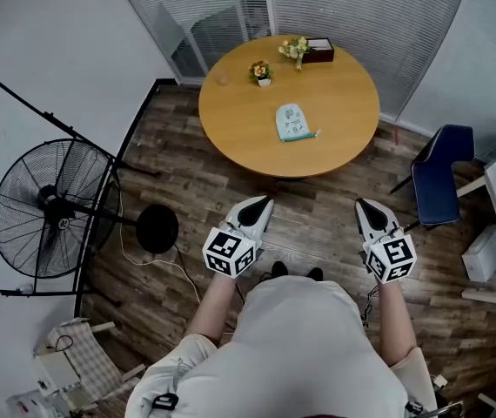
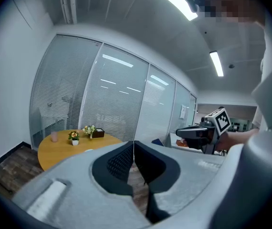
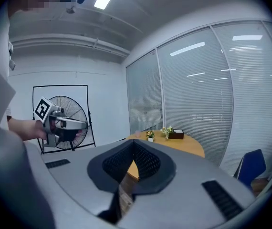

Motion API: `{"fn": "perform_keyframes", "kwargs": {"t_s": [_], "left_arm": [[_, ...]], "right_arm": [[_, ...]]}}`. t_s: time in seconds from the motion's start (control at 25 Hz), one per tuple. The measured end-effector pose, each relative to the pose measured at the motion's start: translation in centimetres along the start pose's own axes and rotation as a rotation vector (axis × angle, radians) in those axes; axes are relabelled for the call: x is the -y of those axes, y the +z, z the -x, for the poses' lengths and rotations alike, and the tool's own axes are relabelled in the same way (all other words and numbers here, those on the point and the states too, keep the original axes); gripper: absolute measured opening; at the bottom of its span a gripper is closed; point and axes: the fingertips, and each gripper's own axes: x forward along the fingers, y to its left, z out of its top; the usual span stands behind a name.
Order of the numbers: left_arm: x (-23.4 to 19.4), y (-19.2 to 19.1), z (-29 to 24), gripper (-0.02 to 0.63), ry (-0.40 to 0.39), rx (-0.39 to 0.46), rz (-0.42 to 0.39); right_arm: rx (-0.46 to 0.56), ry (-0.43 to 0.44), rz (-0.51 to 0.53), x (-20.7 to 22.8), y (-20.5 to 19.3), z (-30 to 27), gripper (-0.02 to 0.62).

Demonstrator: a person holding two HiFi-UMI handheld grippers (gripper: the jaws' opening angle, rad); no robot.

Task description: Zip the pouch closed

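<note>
I've open floor [image 1: 318, 212] straight ahead to desk [image 1: 231, 120]; free top from near edge to pouch [image 1: 292, 122]. Fan [image 1: 52, 207] crowds left, blue chair [image 1: 438, 181] right, flower pot [image 1: 261, 72] at back.

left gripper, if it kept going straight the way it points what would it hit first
Likely the near rim of the round table: in the head view the left gripper aims at it across the floor. Height is unclear, so it might pass over the top instead.

smooth wooden table [image 1: 257, 129], seemingly cloth pouch [image 1: 292, 122], matt plank floor [image 1: 318, 212].
</note>
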Motion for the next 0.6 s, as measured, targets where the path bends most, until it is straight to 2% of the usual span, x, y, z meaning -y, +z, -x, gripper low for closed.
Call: {"fn": "perform_keyframes", "kwargs": {"t_s": [0.6], "left_arm": [[-2.2, -0.3, -1.0, 0.021, -0.029, -0.017, -0.010]], "right_arm": [[-0.015, -0.029, -0.014, -0.3, -0.5, -2.2, 0.008]]}}
